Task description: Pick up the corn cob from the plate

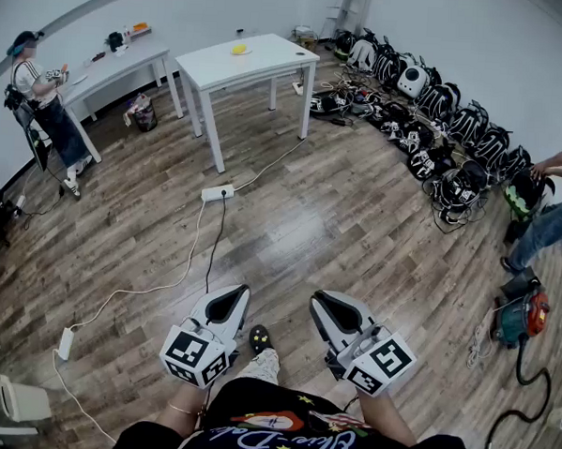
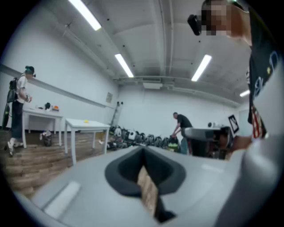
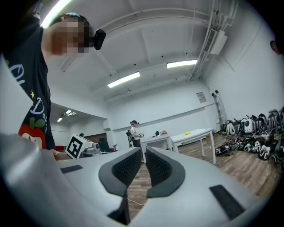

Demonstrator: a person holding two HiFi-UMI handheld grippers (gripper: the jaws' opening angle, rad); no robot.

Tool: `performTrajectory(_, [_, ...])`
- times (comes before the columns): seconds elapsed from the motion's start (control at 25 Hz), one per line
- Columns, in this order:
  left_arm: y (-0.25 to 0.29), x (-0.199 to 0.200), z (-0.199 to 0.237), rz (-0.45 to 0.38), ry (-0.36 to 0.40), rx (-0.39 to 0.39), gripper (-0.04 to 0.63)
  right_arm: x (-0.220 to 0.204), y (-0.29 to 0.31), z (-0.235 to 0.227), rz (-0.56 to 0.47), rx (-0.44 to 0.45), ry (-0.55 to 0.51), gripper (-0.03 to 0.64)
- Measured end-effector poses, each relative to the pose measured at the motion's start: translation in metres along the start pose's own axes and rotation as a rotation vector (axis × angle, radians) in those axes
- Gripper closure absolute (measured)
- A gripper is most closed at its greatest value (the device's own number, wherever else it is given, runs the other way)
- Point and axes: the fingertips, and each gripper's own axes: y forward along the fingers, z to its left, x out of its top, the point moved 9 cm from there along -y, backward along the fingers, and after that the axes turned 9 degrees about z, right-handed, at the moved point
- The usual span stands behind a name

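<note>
The corn cob (image 1: pixel 239 49) is a small yellow spot on a white table (image 1: pixel 261 63) far across the room; its plate is too small to make out. It also shows as a yellow speck (image 2: pixel 86 120) in the left gripper view and as a yellow speck (image 3: pixel 188 132) in the right gripper view. My left gripper (image 1: pixel 230 299) and right gripper (image 1: pixel 331 307) are held side by side at waist height, pointing roughly level toward the table, several steps from it. Both are shut with nothing between the jaws, as seen on the left gripper (image 2: pixel 143 150) and the right gripper (image 3: pixel 144 150).
A power strip (image 1: pixel 217 193) and white cables lie on the wooden floor between me and the table. Backpacks (image 1: pixel 436 133) line the right wall. One person (image 1: pixel 43 103) stands by a second table (image 1: pixel 120 65), and another person (image 1: pixel 559 205) bends at right. An orange tool (image 1: pixel 522 316) lies near my right.
</note>
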Motion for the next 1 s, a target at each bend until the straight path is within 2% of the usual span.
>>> performTrajectory(0.12, [0.039,0.023,0.041,0.005,0.003,-0.024,0.598,0.021,0.048,-0.038,-0.02,-0.001,0.027,0.598])
performTrajectory(0.24, [0.072,0.045,0.078,-0.022,0.001,-0.039,0.598,0.039,0.093,-0.073,-0.047,0.002,0.037,0.598])
performTrajectory(0.36, [0.098,0.059,0.105,-0.051,0.017,-0.046,0.598,0.048,0.13,-0.102,-0.031,0.005,0.03,0.598])
performTrajectory(0.48, [0.129,0.066,0.13,-0.03,0.033,-0.054,0.598,0.052,0.161,-0.132,-0.002,0.0,0.036,0.598])
performTrajectory(0.64, [0.176,0.069,0.171,0.014,-0.012,-0.07,0.598,0.05,0.206,-0.181,0.032,-0.003,0.074,0.598])
performTrajectory(0.76, [0.229,0.085,0.204,0.032,0.006,-0.067,0.598,0.059,0.24,-0.235,0.031,0.012,0.066,0.598])
performTrajectory(0.88, [0.289,0.122,0.241,0.001,0.04,-0.048,0.598,0.084,0.278,-0.299,0.002,0.037,0.032,0.598])
performTrajectory(1.0, [0.347,0.157,0.272,-0.027,0.036,-0.03,0.598,0.114,0.317,-0.363,-0.03,0.069,0.02,0.598])
